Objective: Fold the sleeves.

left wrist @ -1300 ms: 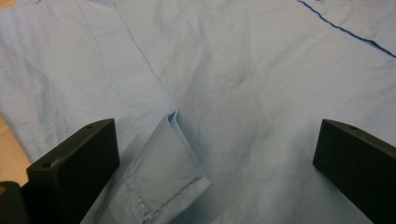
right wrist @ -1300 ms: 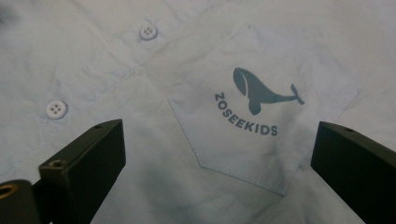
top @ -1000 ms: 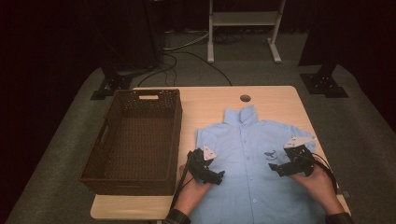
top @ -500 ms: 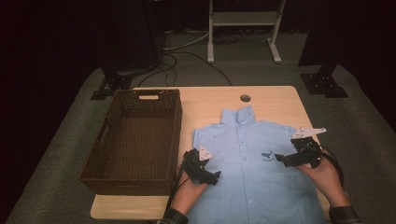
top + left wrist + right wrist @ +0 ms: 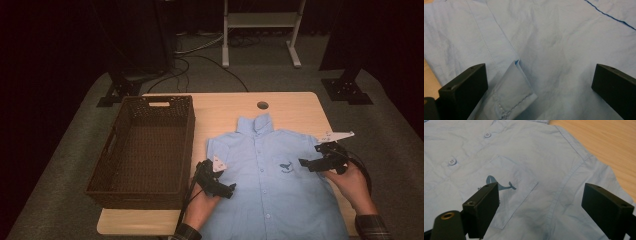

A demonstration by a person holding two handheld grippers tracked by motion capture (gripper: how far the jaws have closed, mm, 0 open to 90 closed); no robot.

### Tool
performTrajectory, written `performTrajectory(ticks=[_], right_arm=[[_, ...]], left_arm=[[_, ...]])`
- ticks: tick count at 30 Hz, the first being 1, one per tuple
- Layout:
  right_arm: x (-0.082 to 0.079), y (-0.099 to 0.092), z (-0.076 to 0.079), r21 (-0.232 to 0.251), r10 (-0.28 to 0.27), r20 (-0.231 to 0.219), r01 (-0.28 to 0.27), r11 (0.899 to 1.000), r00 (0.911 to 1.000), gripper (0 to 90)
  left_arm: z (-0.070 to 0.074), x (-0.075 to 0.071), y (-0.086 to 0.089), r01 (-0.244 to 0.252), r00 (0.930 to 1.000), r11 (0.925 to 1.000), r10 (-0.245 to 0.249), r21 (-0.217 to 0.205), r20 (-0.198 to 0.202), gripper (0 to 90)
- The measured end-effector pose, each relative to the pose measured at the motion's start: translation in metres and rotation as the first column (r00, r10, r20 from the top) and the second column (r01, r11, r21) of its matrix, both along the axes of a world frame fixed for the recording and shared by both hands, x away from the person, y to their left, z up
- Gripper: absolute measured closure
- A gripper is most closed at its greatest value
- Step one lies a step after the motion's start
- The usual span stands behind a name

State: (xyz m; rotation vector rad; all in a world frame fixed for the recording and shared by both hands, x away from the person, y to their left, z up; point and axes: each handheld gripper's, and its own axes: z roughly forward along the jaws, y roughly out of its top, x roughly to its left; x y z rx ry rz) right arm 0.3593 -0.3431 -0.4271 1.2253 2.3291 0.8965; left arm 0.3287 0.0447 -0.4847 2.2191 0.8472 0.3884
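A light blue short-sleeved shirt lies flat and buttoned on the wooden table, collar at the far side. My left gripper rests low over the shirt's left sleeve. Its jaws stand wide apart in the left gripper view, above a folded sleeve hem. My right gripper hovers by the shirt's right side and points toward the chest. Its jaws have just closed a little but stay open, with nothing between them. The chest pocket with a whale mark lies below them.
A dark wicker basket, empty, stands on the table's left part, close to my left hand. A round cable hole sits near the far table edge. Bare wood shows beyond the shirt's shoulder. Stands and cables lie on the floor behind.
My right gripper has lifted slightly and moved toward the far right, off the chest area to the shirt's right edge. The left gripper and the shirt have kept still.
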Motion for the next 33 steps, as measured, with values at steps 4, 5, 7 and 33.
performTrajectory(ticks=[4, 5, 7, 33], right_arm=[[0.004, -0.004, 0.001, -0.002, -0.010, 0.005, 0.010, 1.000, 0.9999, 13.6], [0.006, -0.006, 0.001, 0.002, -0.015, 0.003, 0.015, 1.000, 0.9999, 13.6], [0.009, -0.010, 0.001, 0.006, -0.025, 0.004, 0.025, 1.000, 0.9997, 13.7], [0.039, -0.050, -0.002, 0.027, -0.116, -0.005, 0.116, 0.993, 0.9932, 16.4]], left_arm=[[0.000, 0.000, 0.000, 0.000, 1.0000, 1.0000, 0.000, -0.001, 0.000, 0.0], [0.000, 0.000, 0.000, 0.000, 1.0000, 1.0000, 0.000, 0.000, -0.001, 0.0], [0.000, 0.000, 0.000, 0.000, 1.0000, 1.0000, 0.000, 0.000, -0.001, 0.0], [0.000, 0.000, 0.000, 0.001, 1.0000, 1.0000, -0.001, 0.000, -0.001, 0.0]])
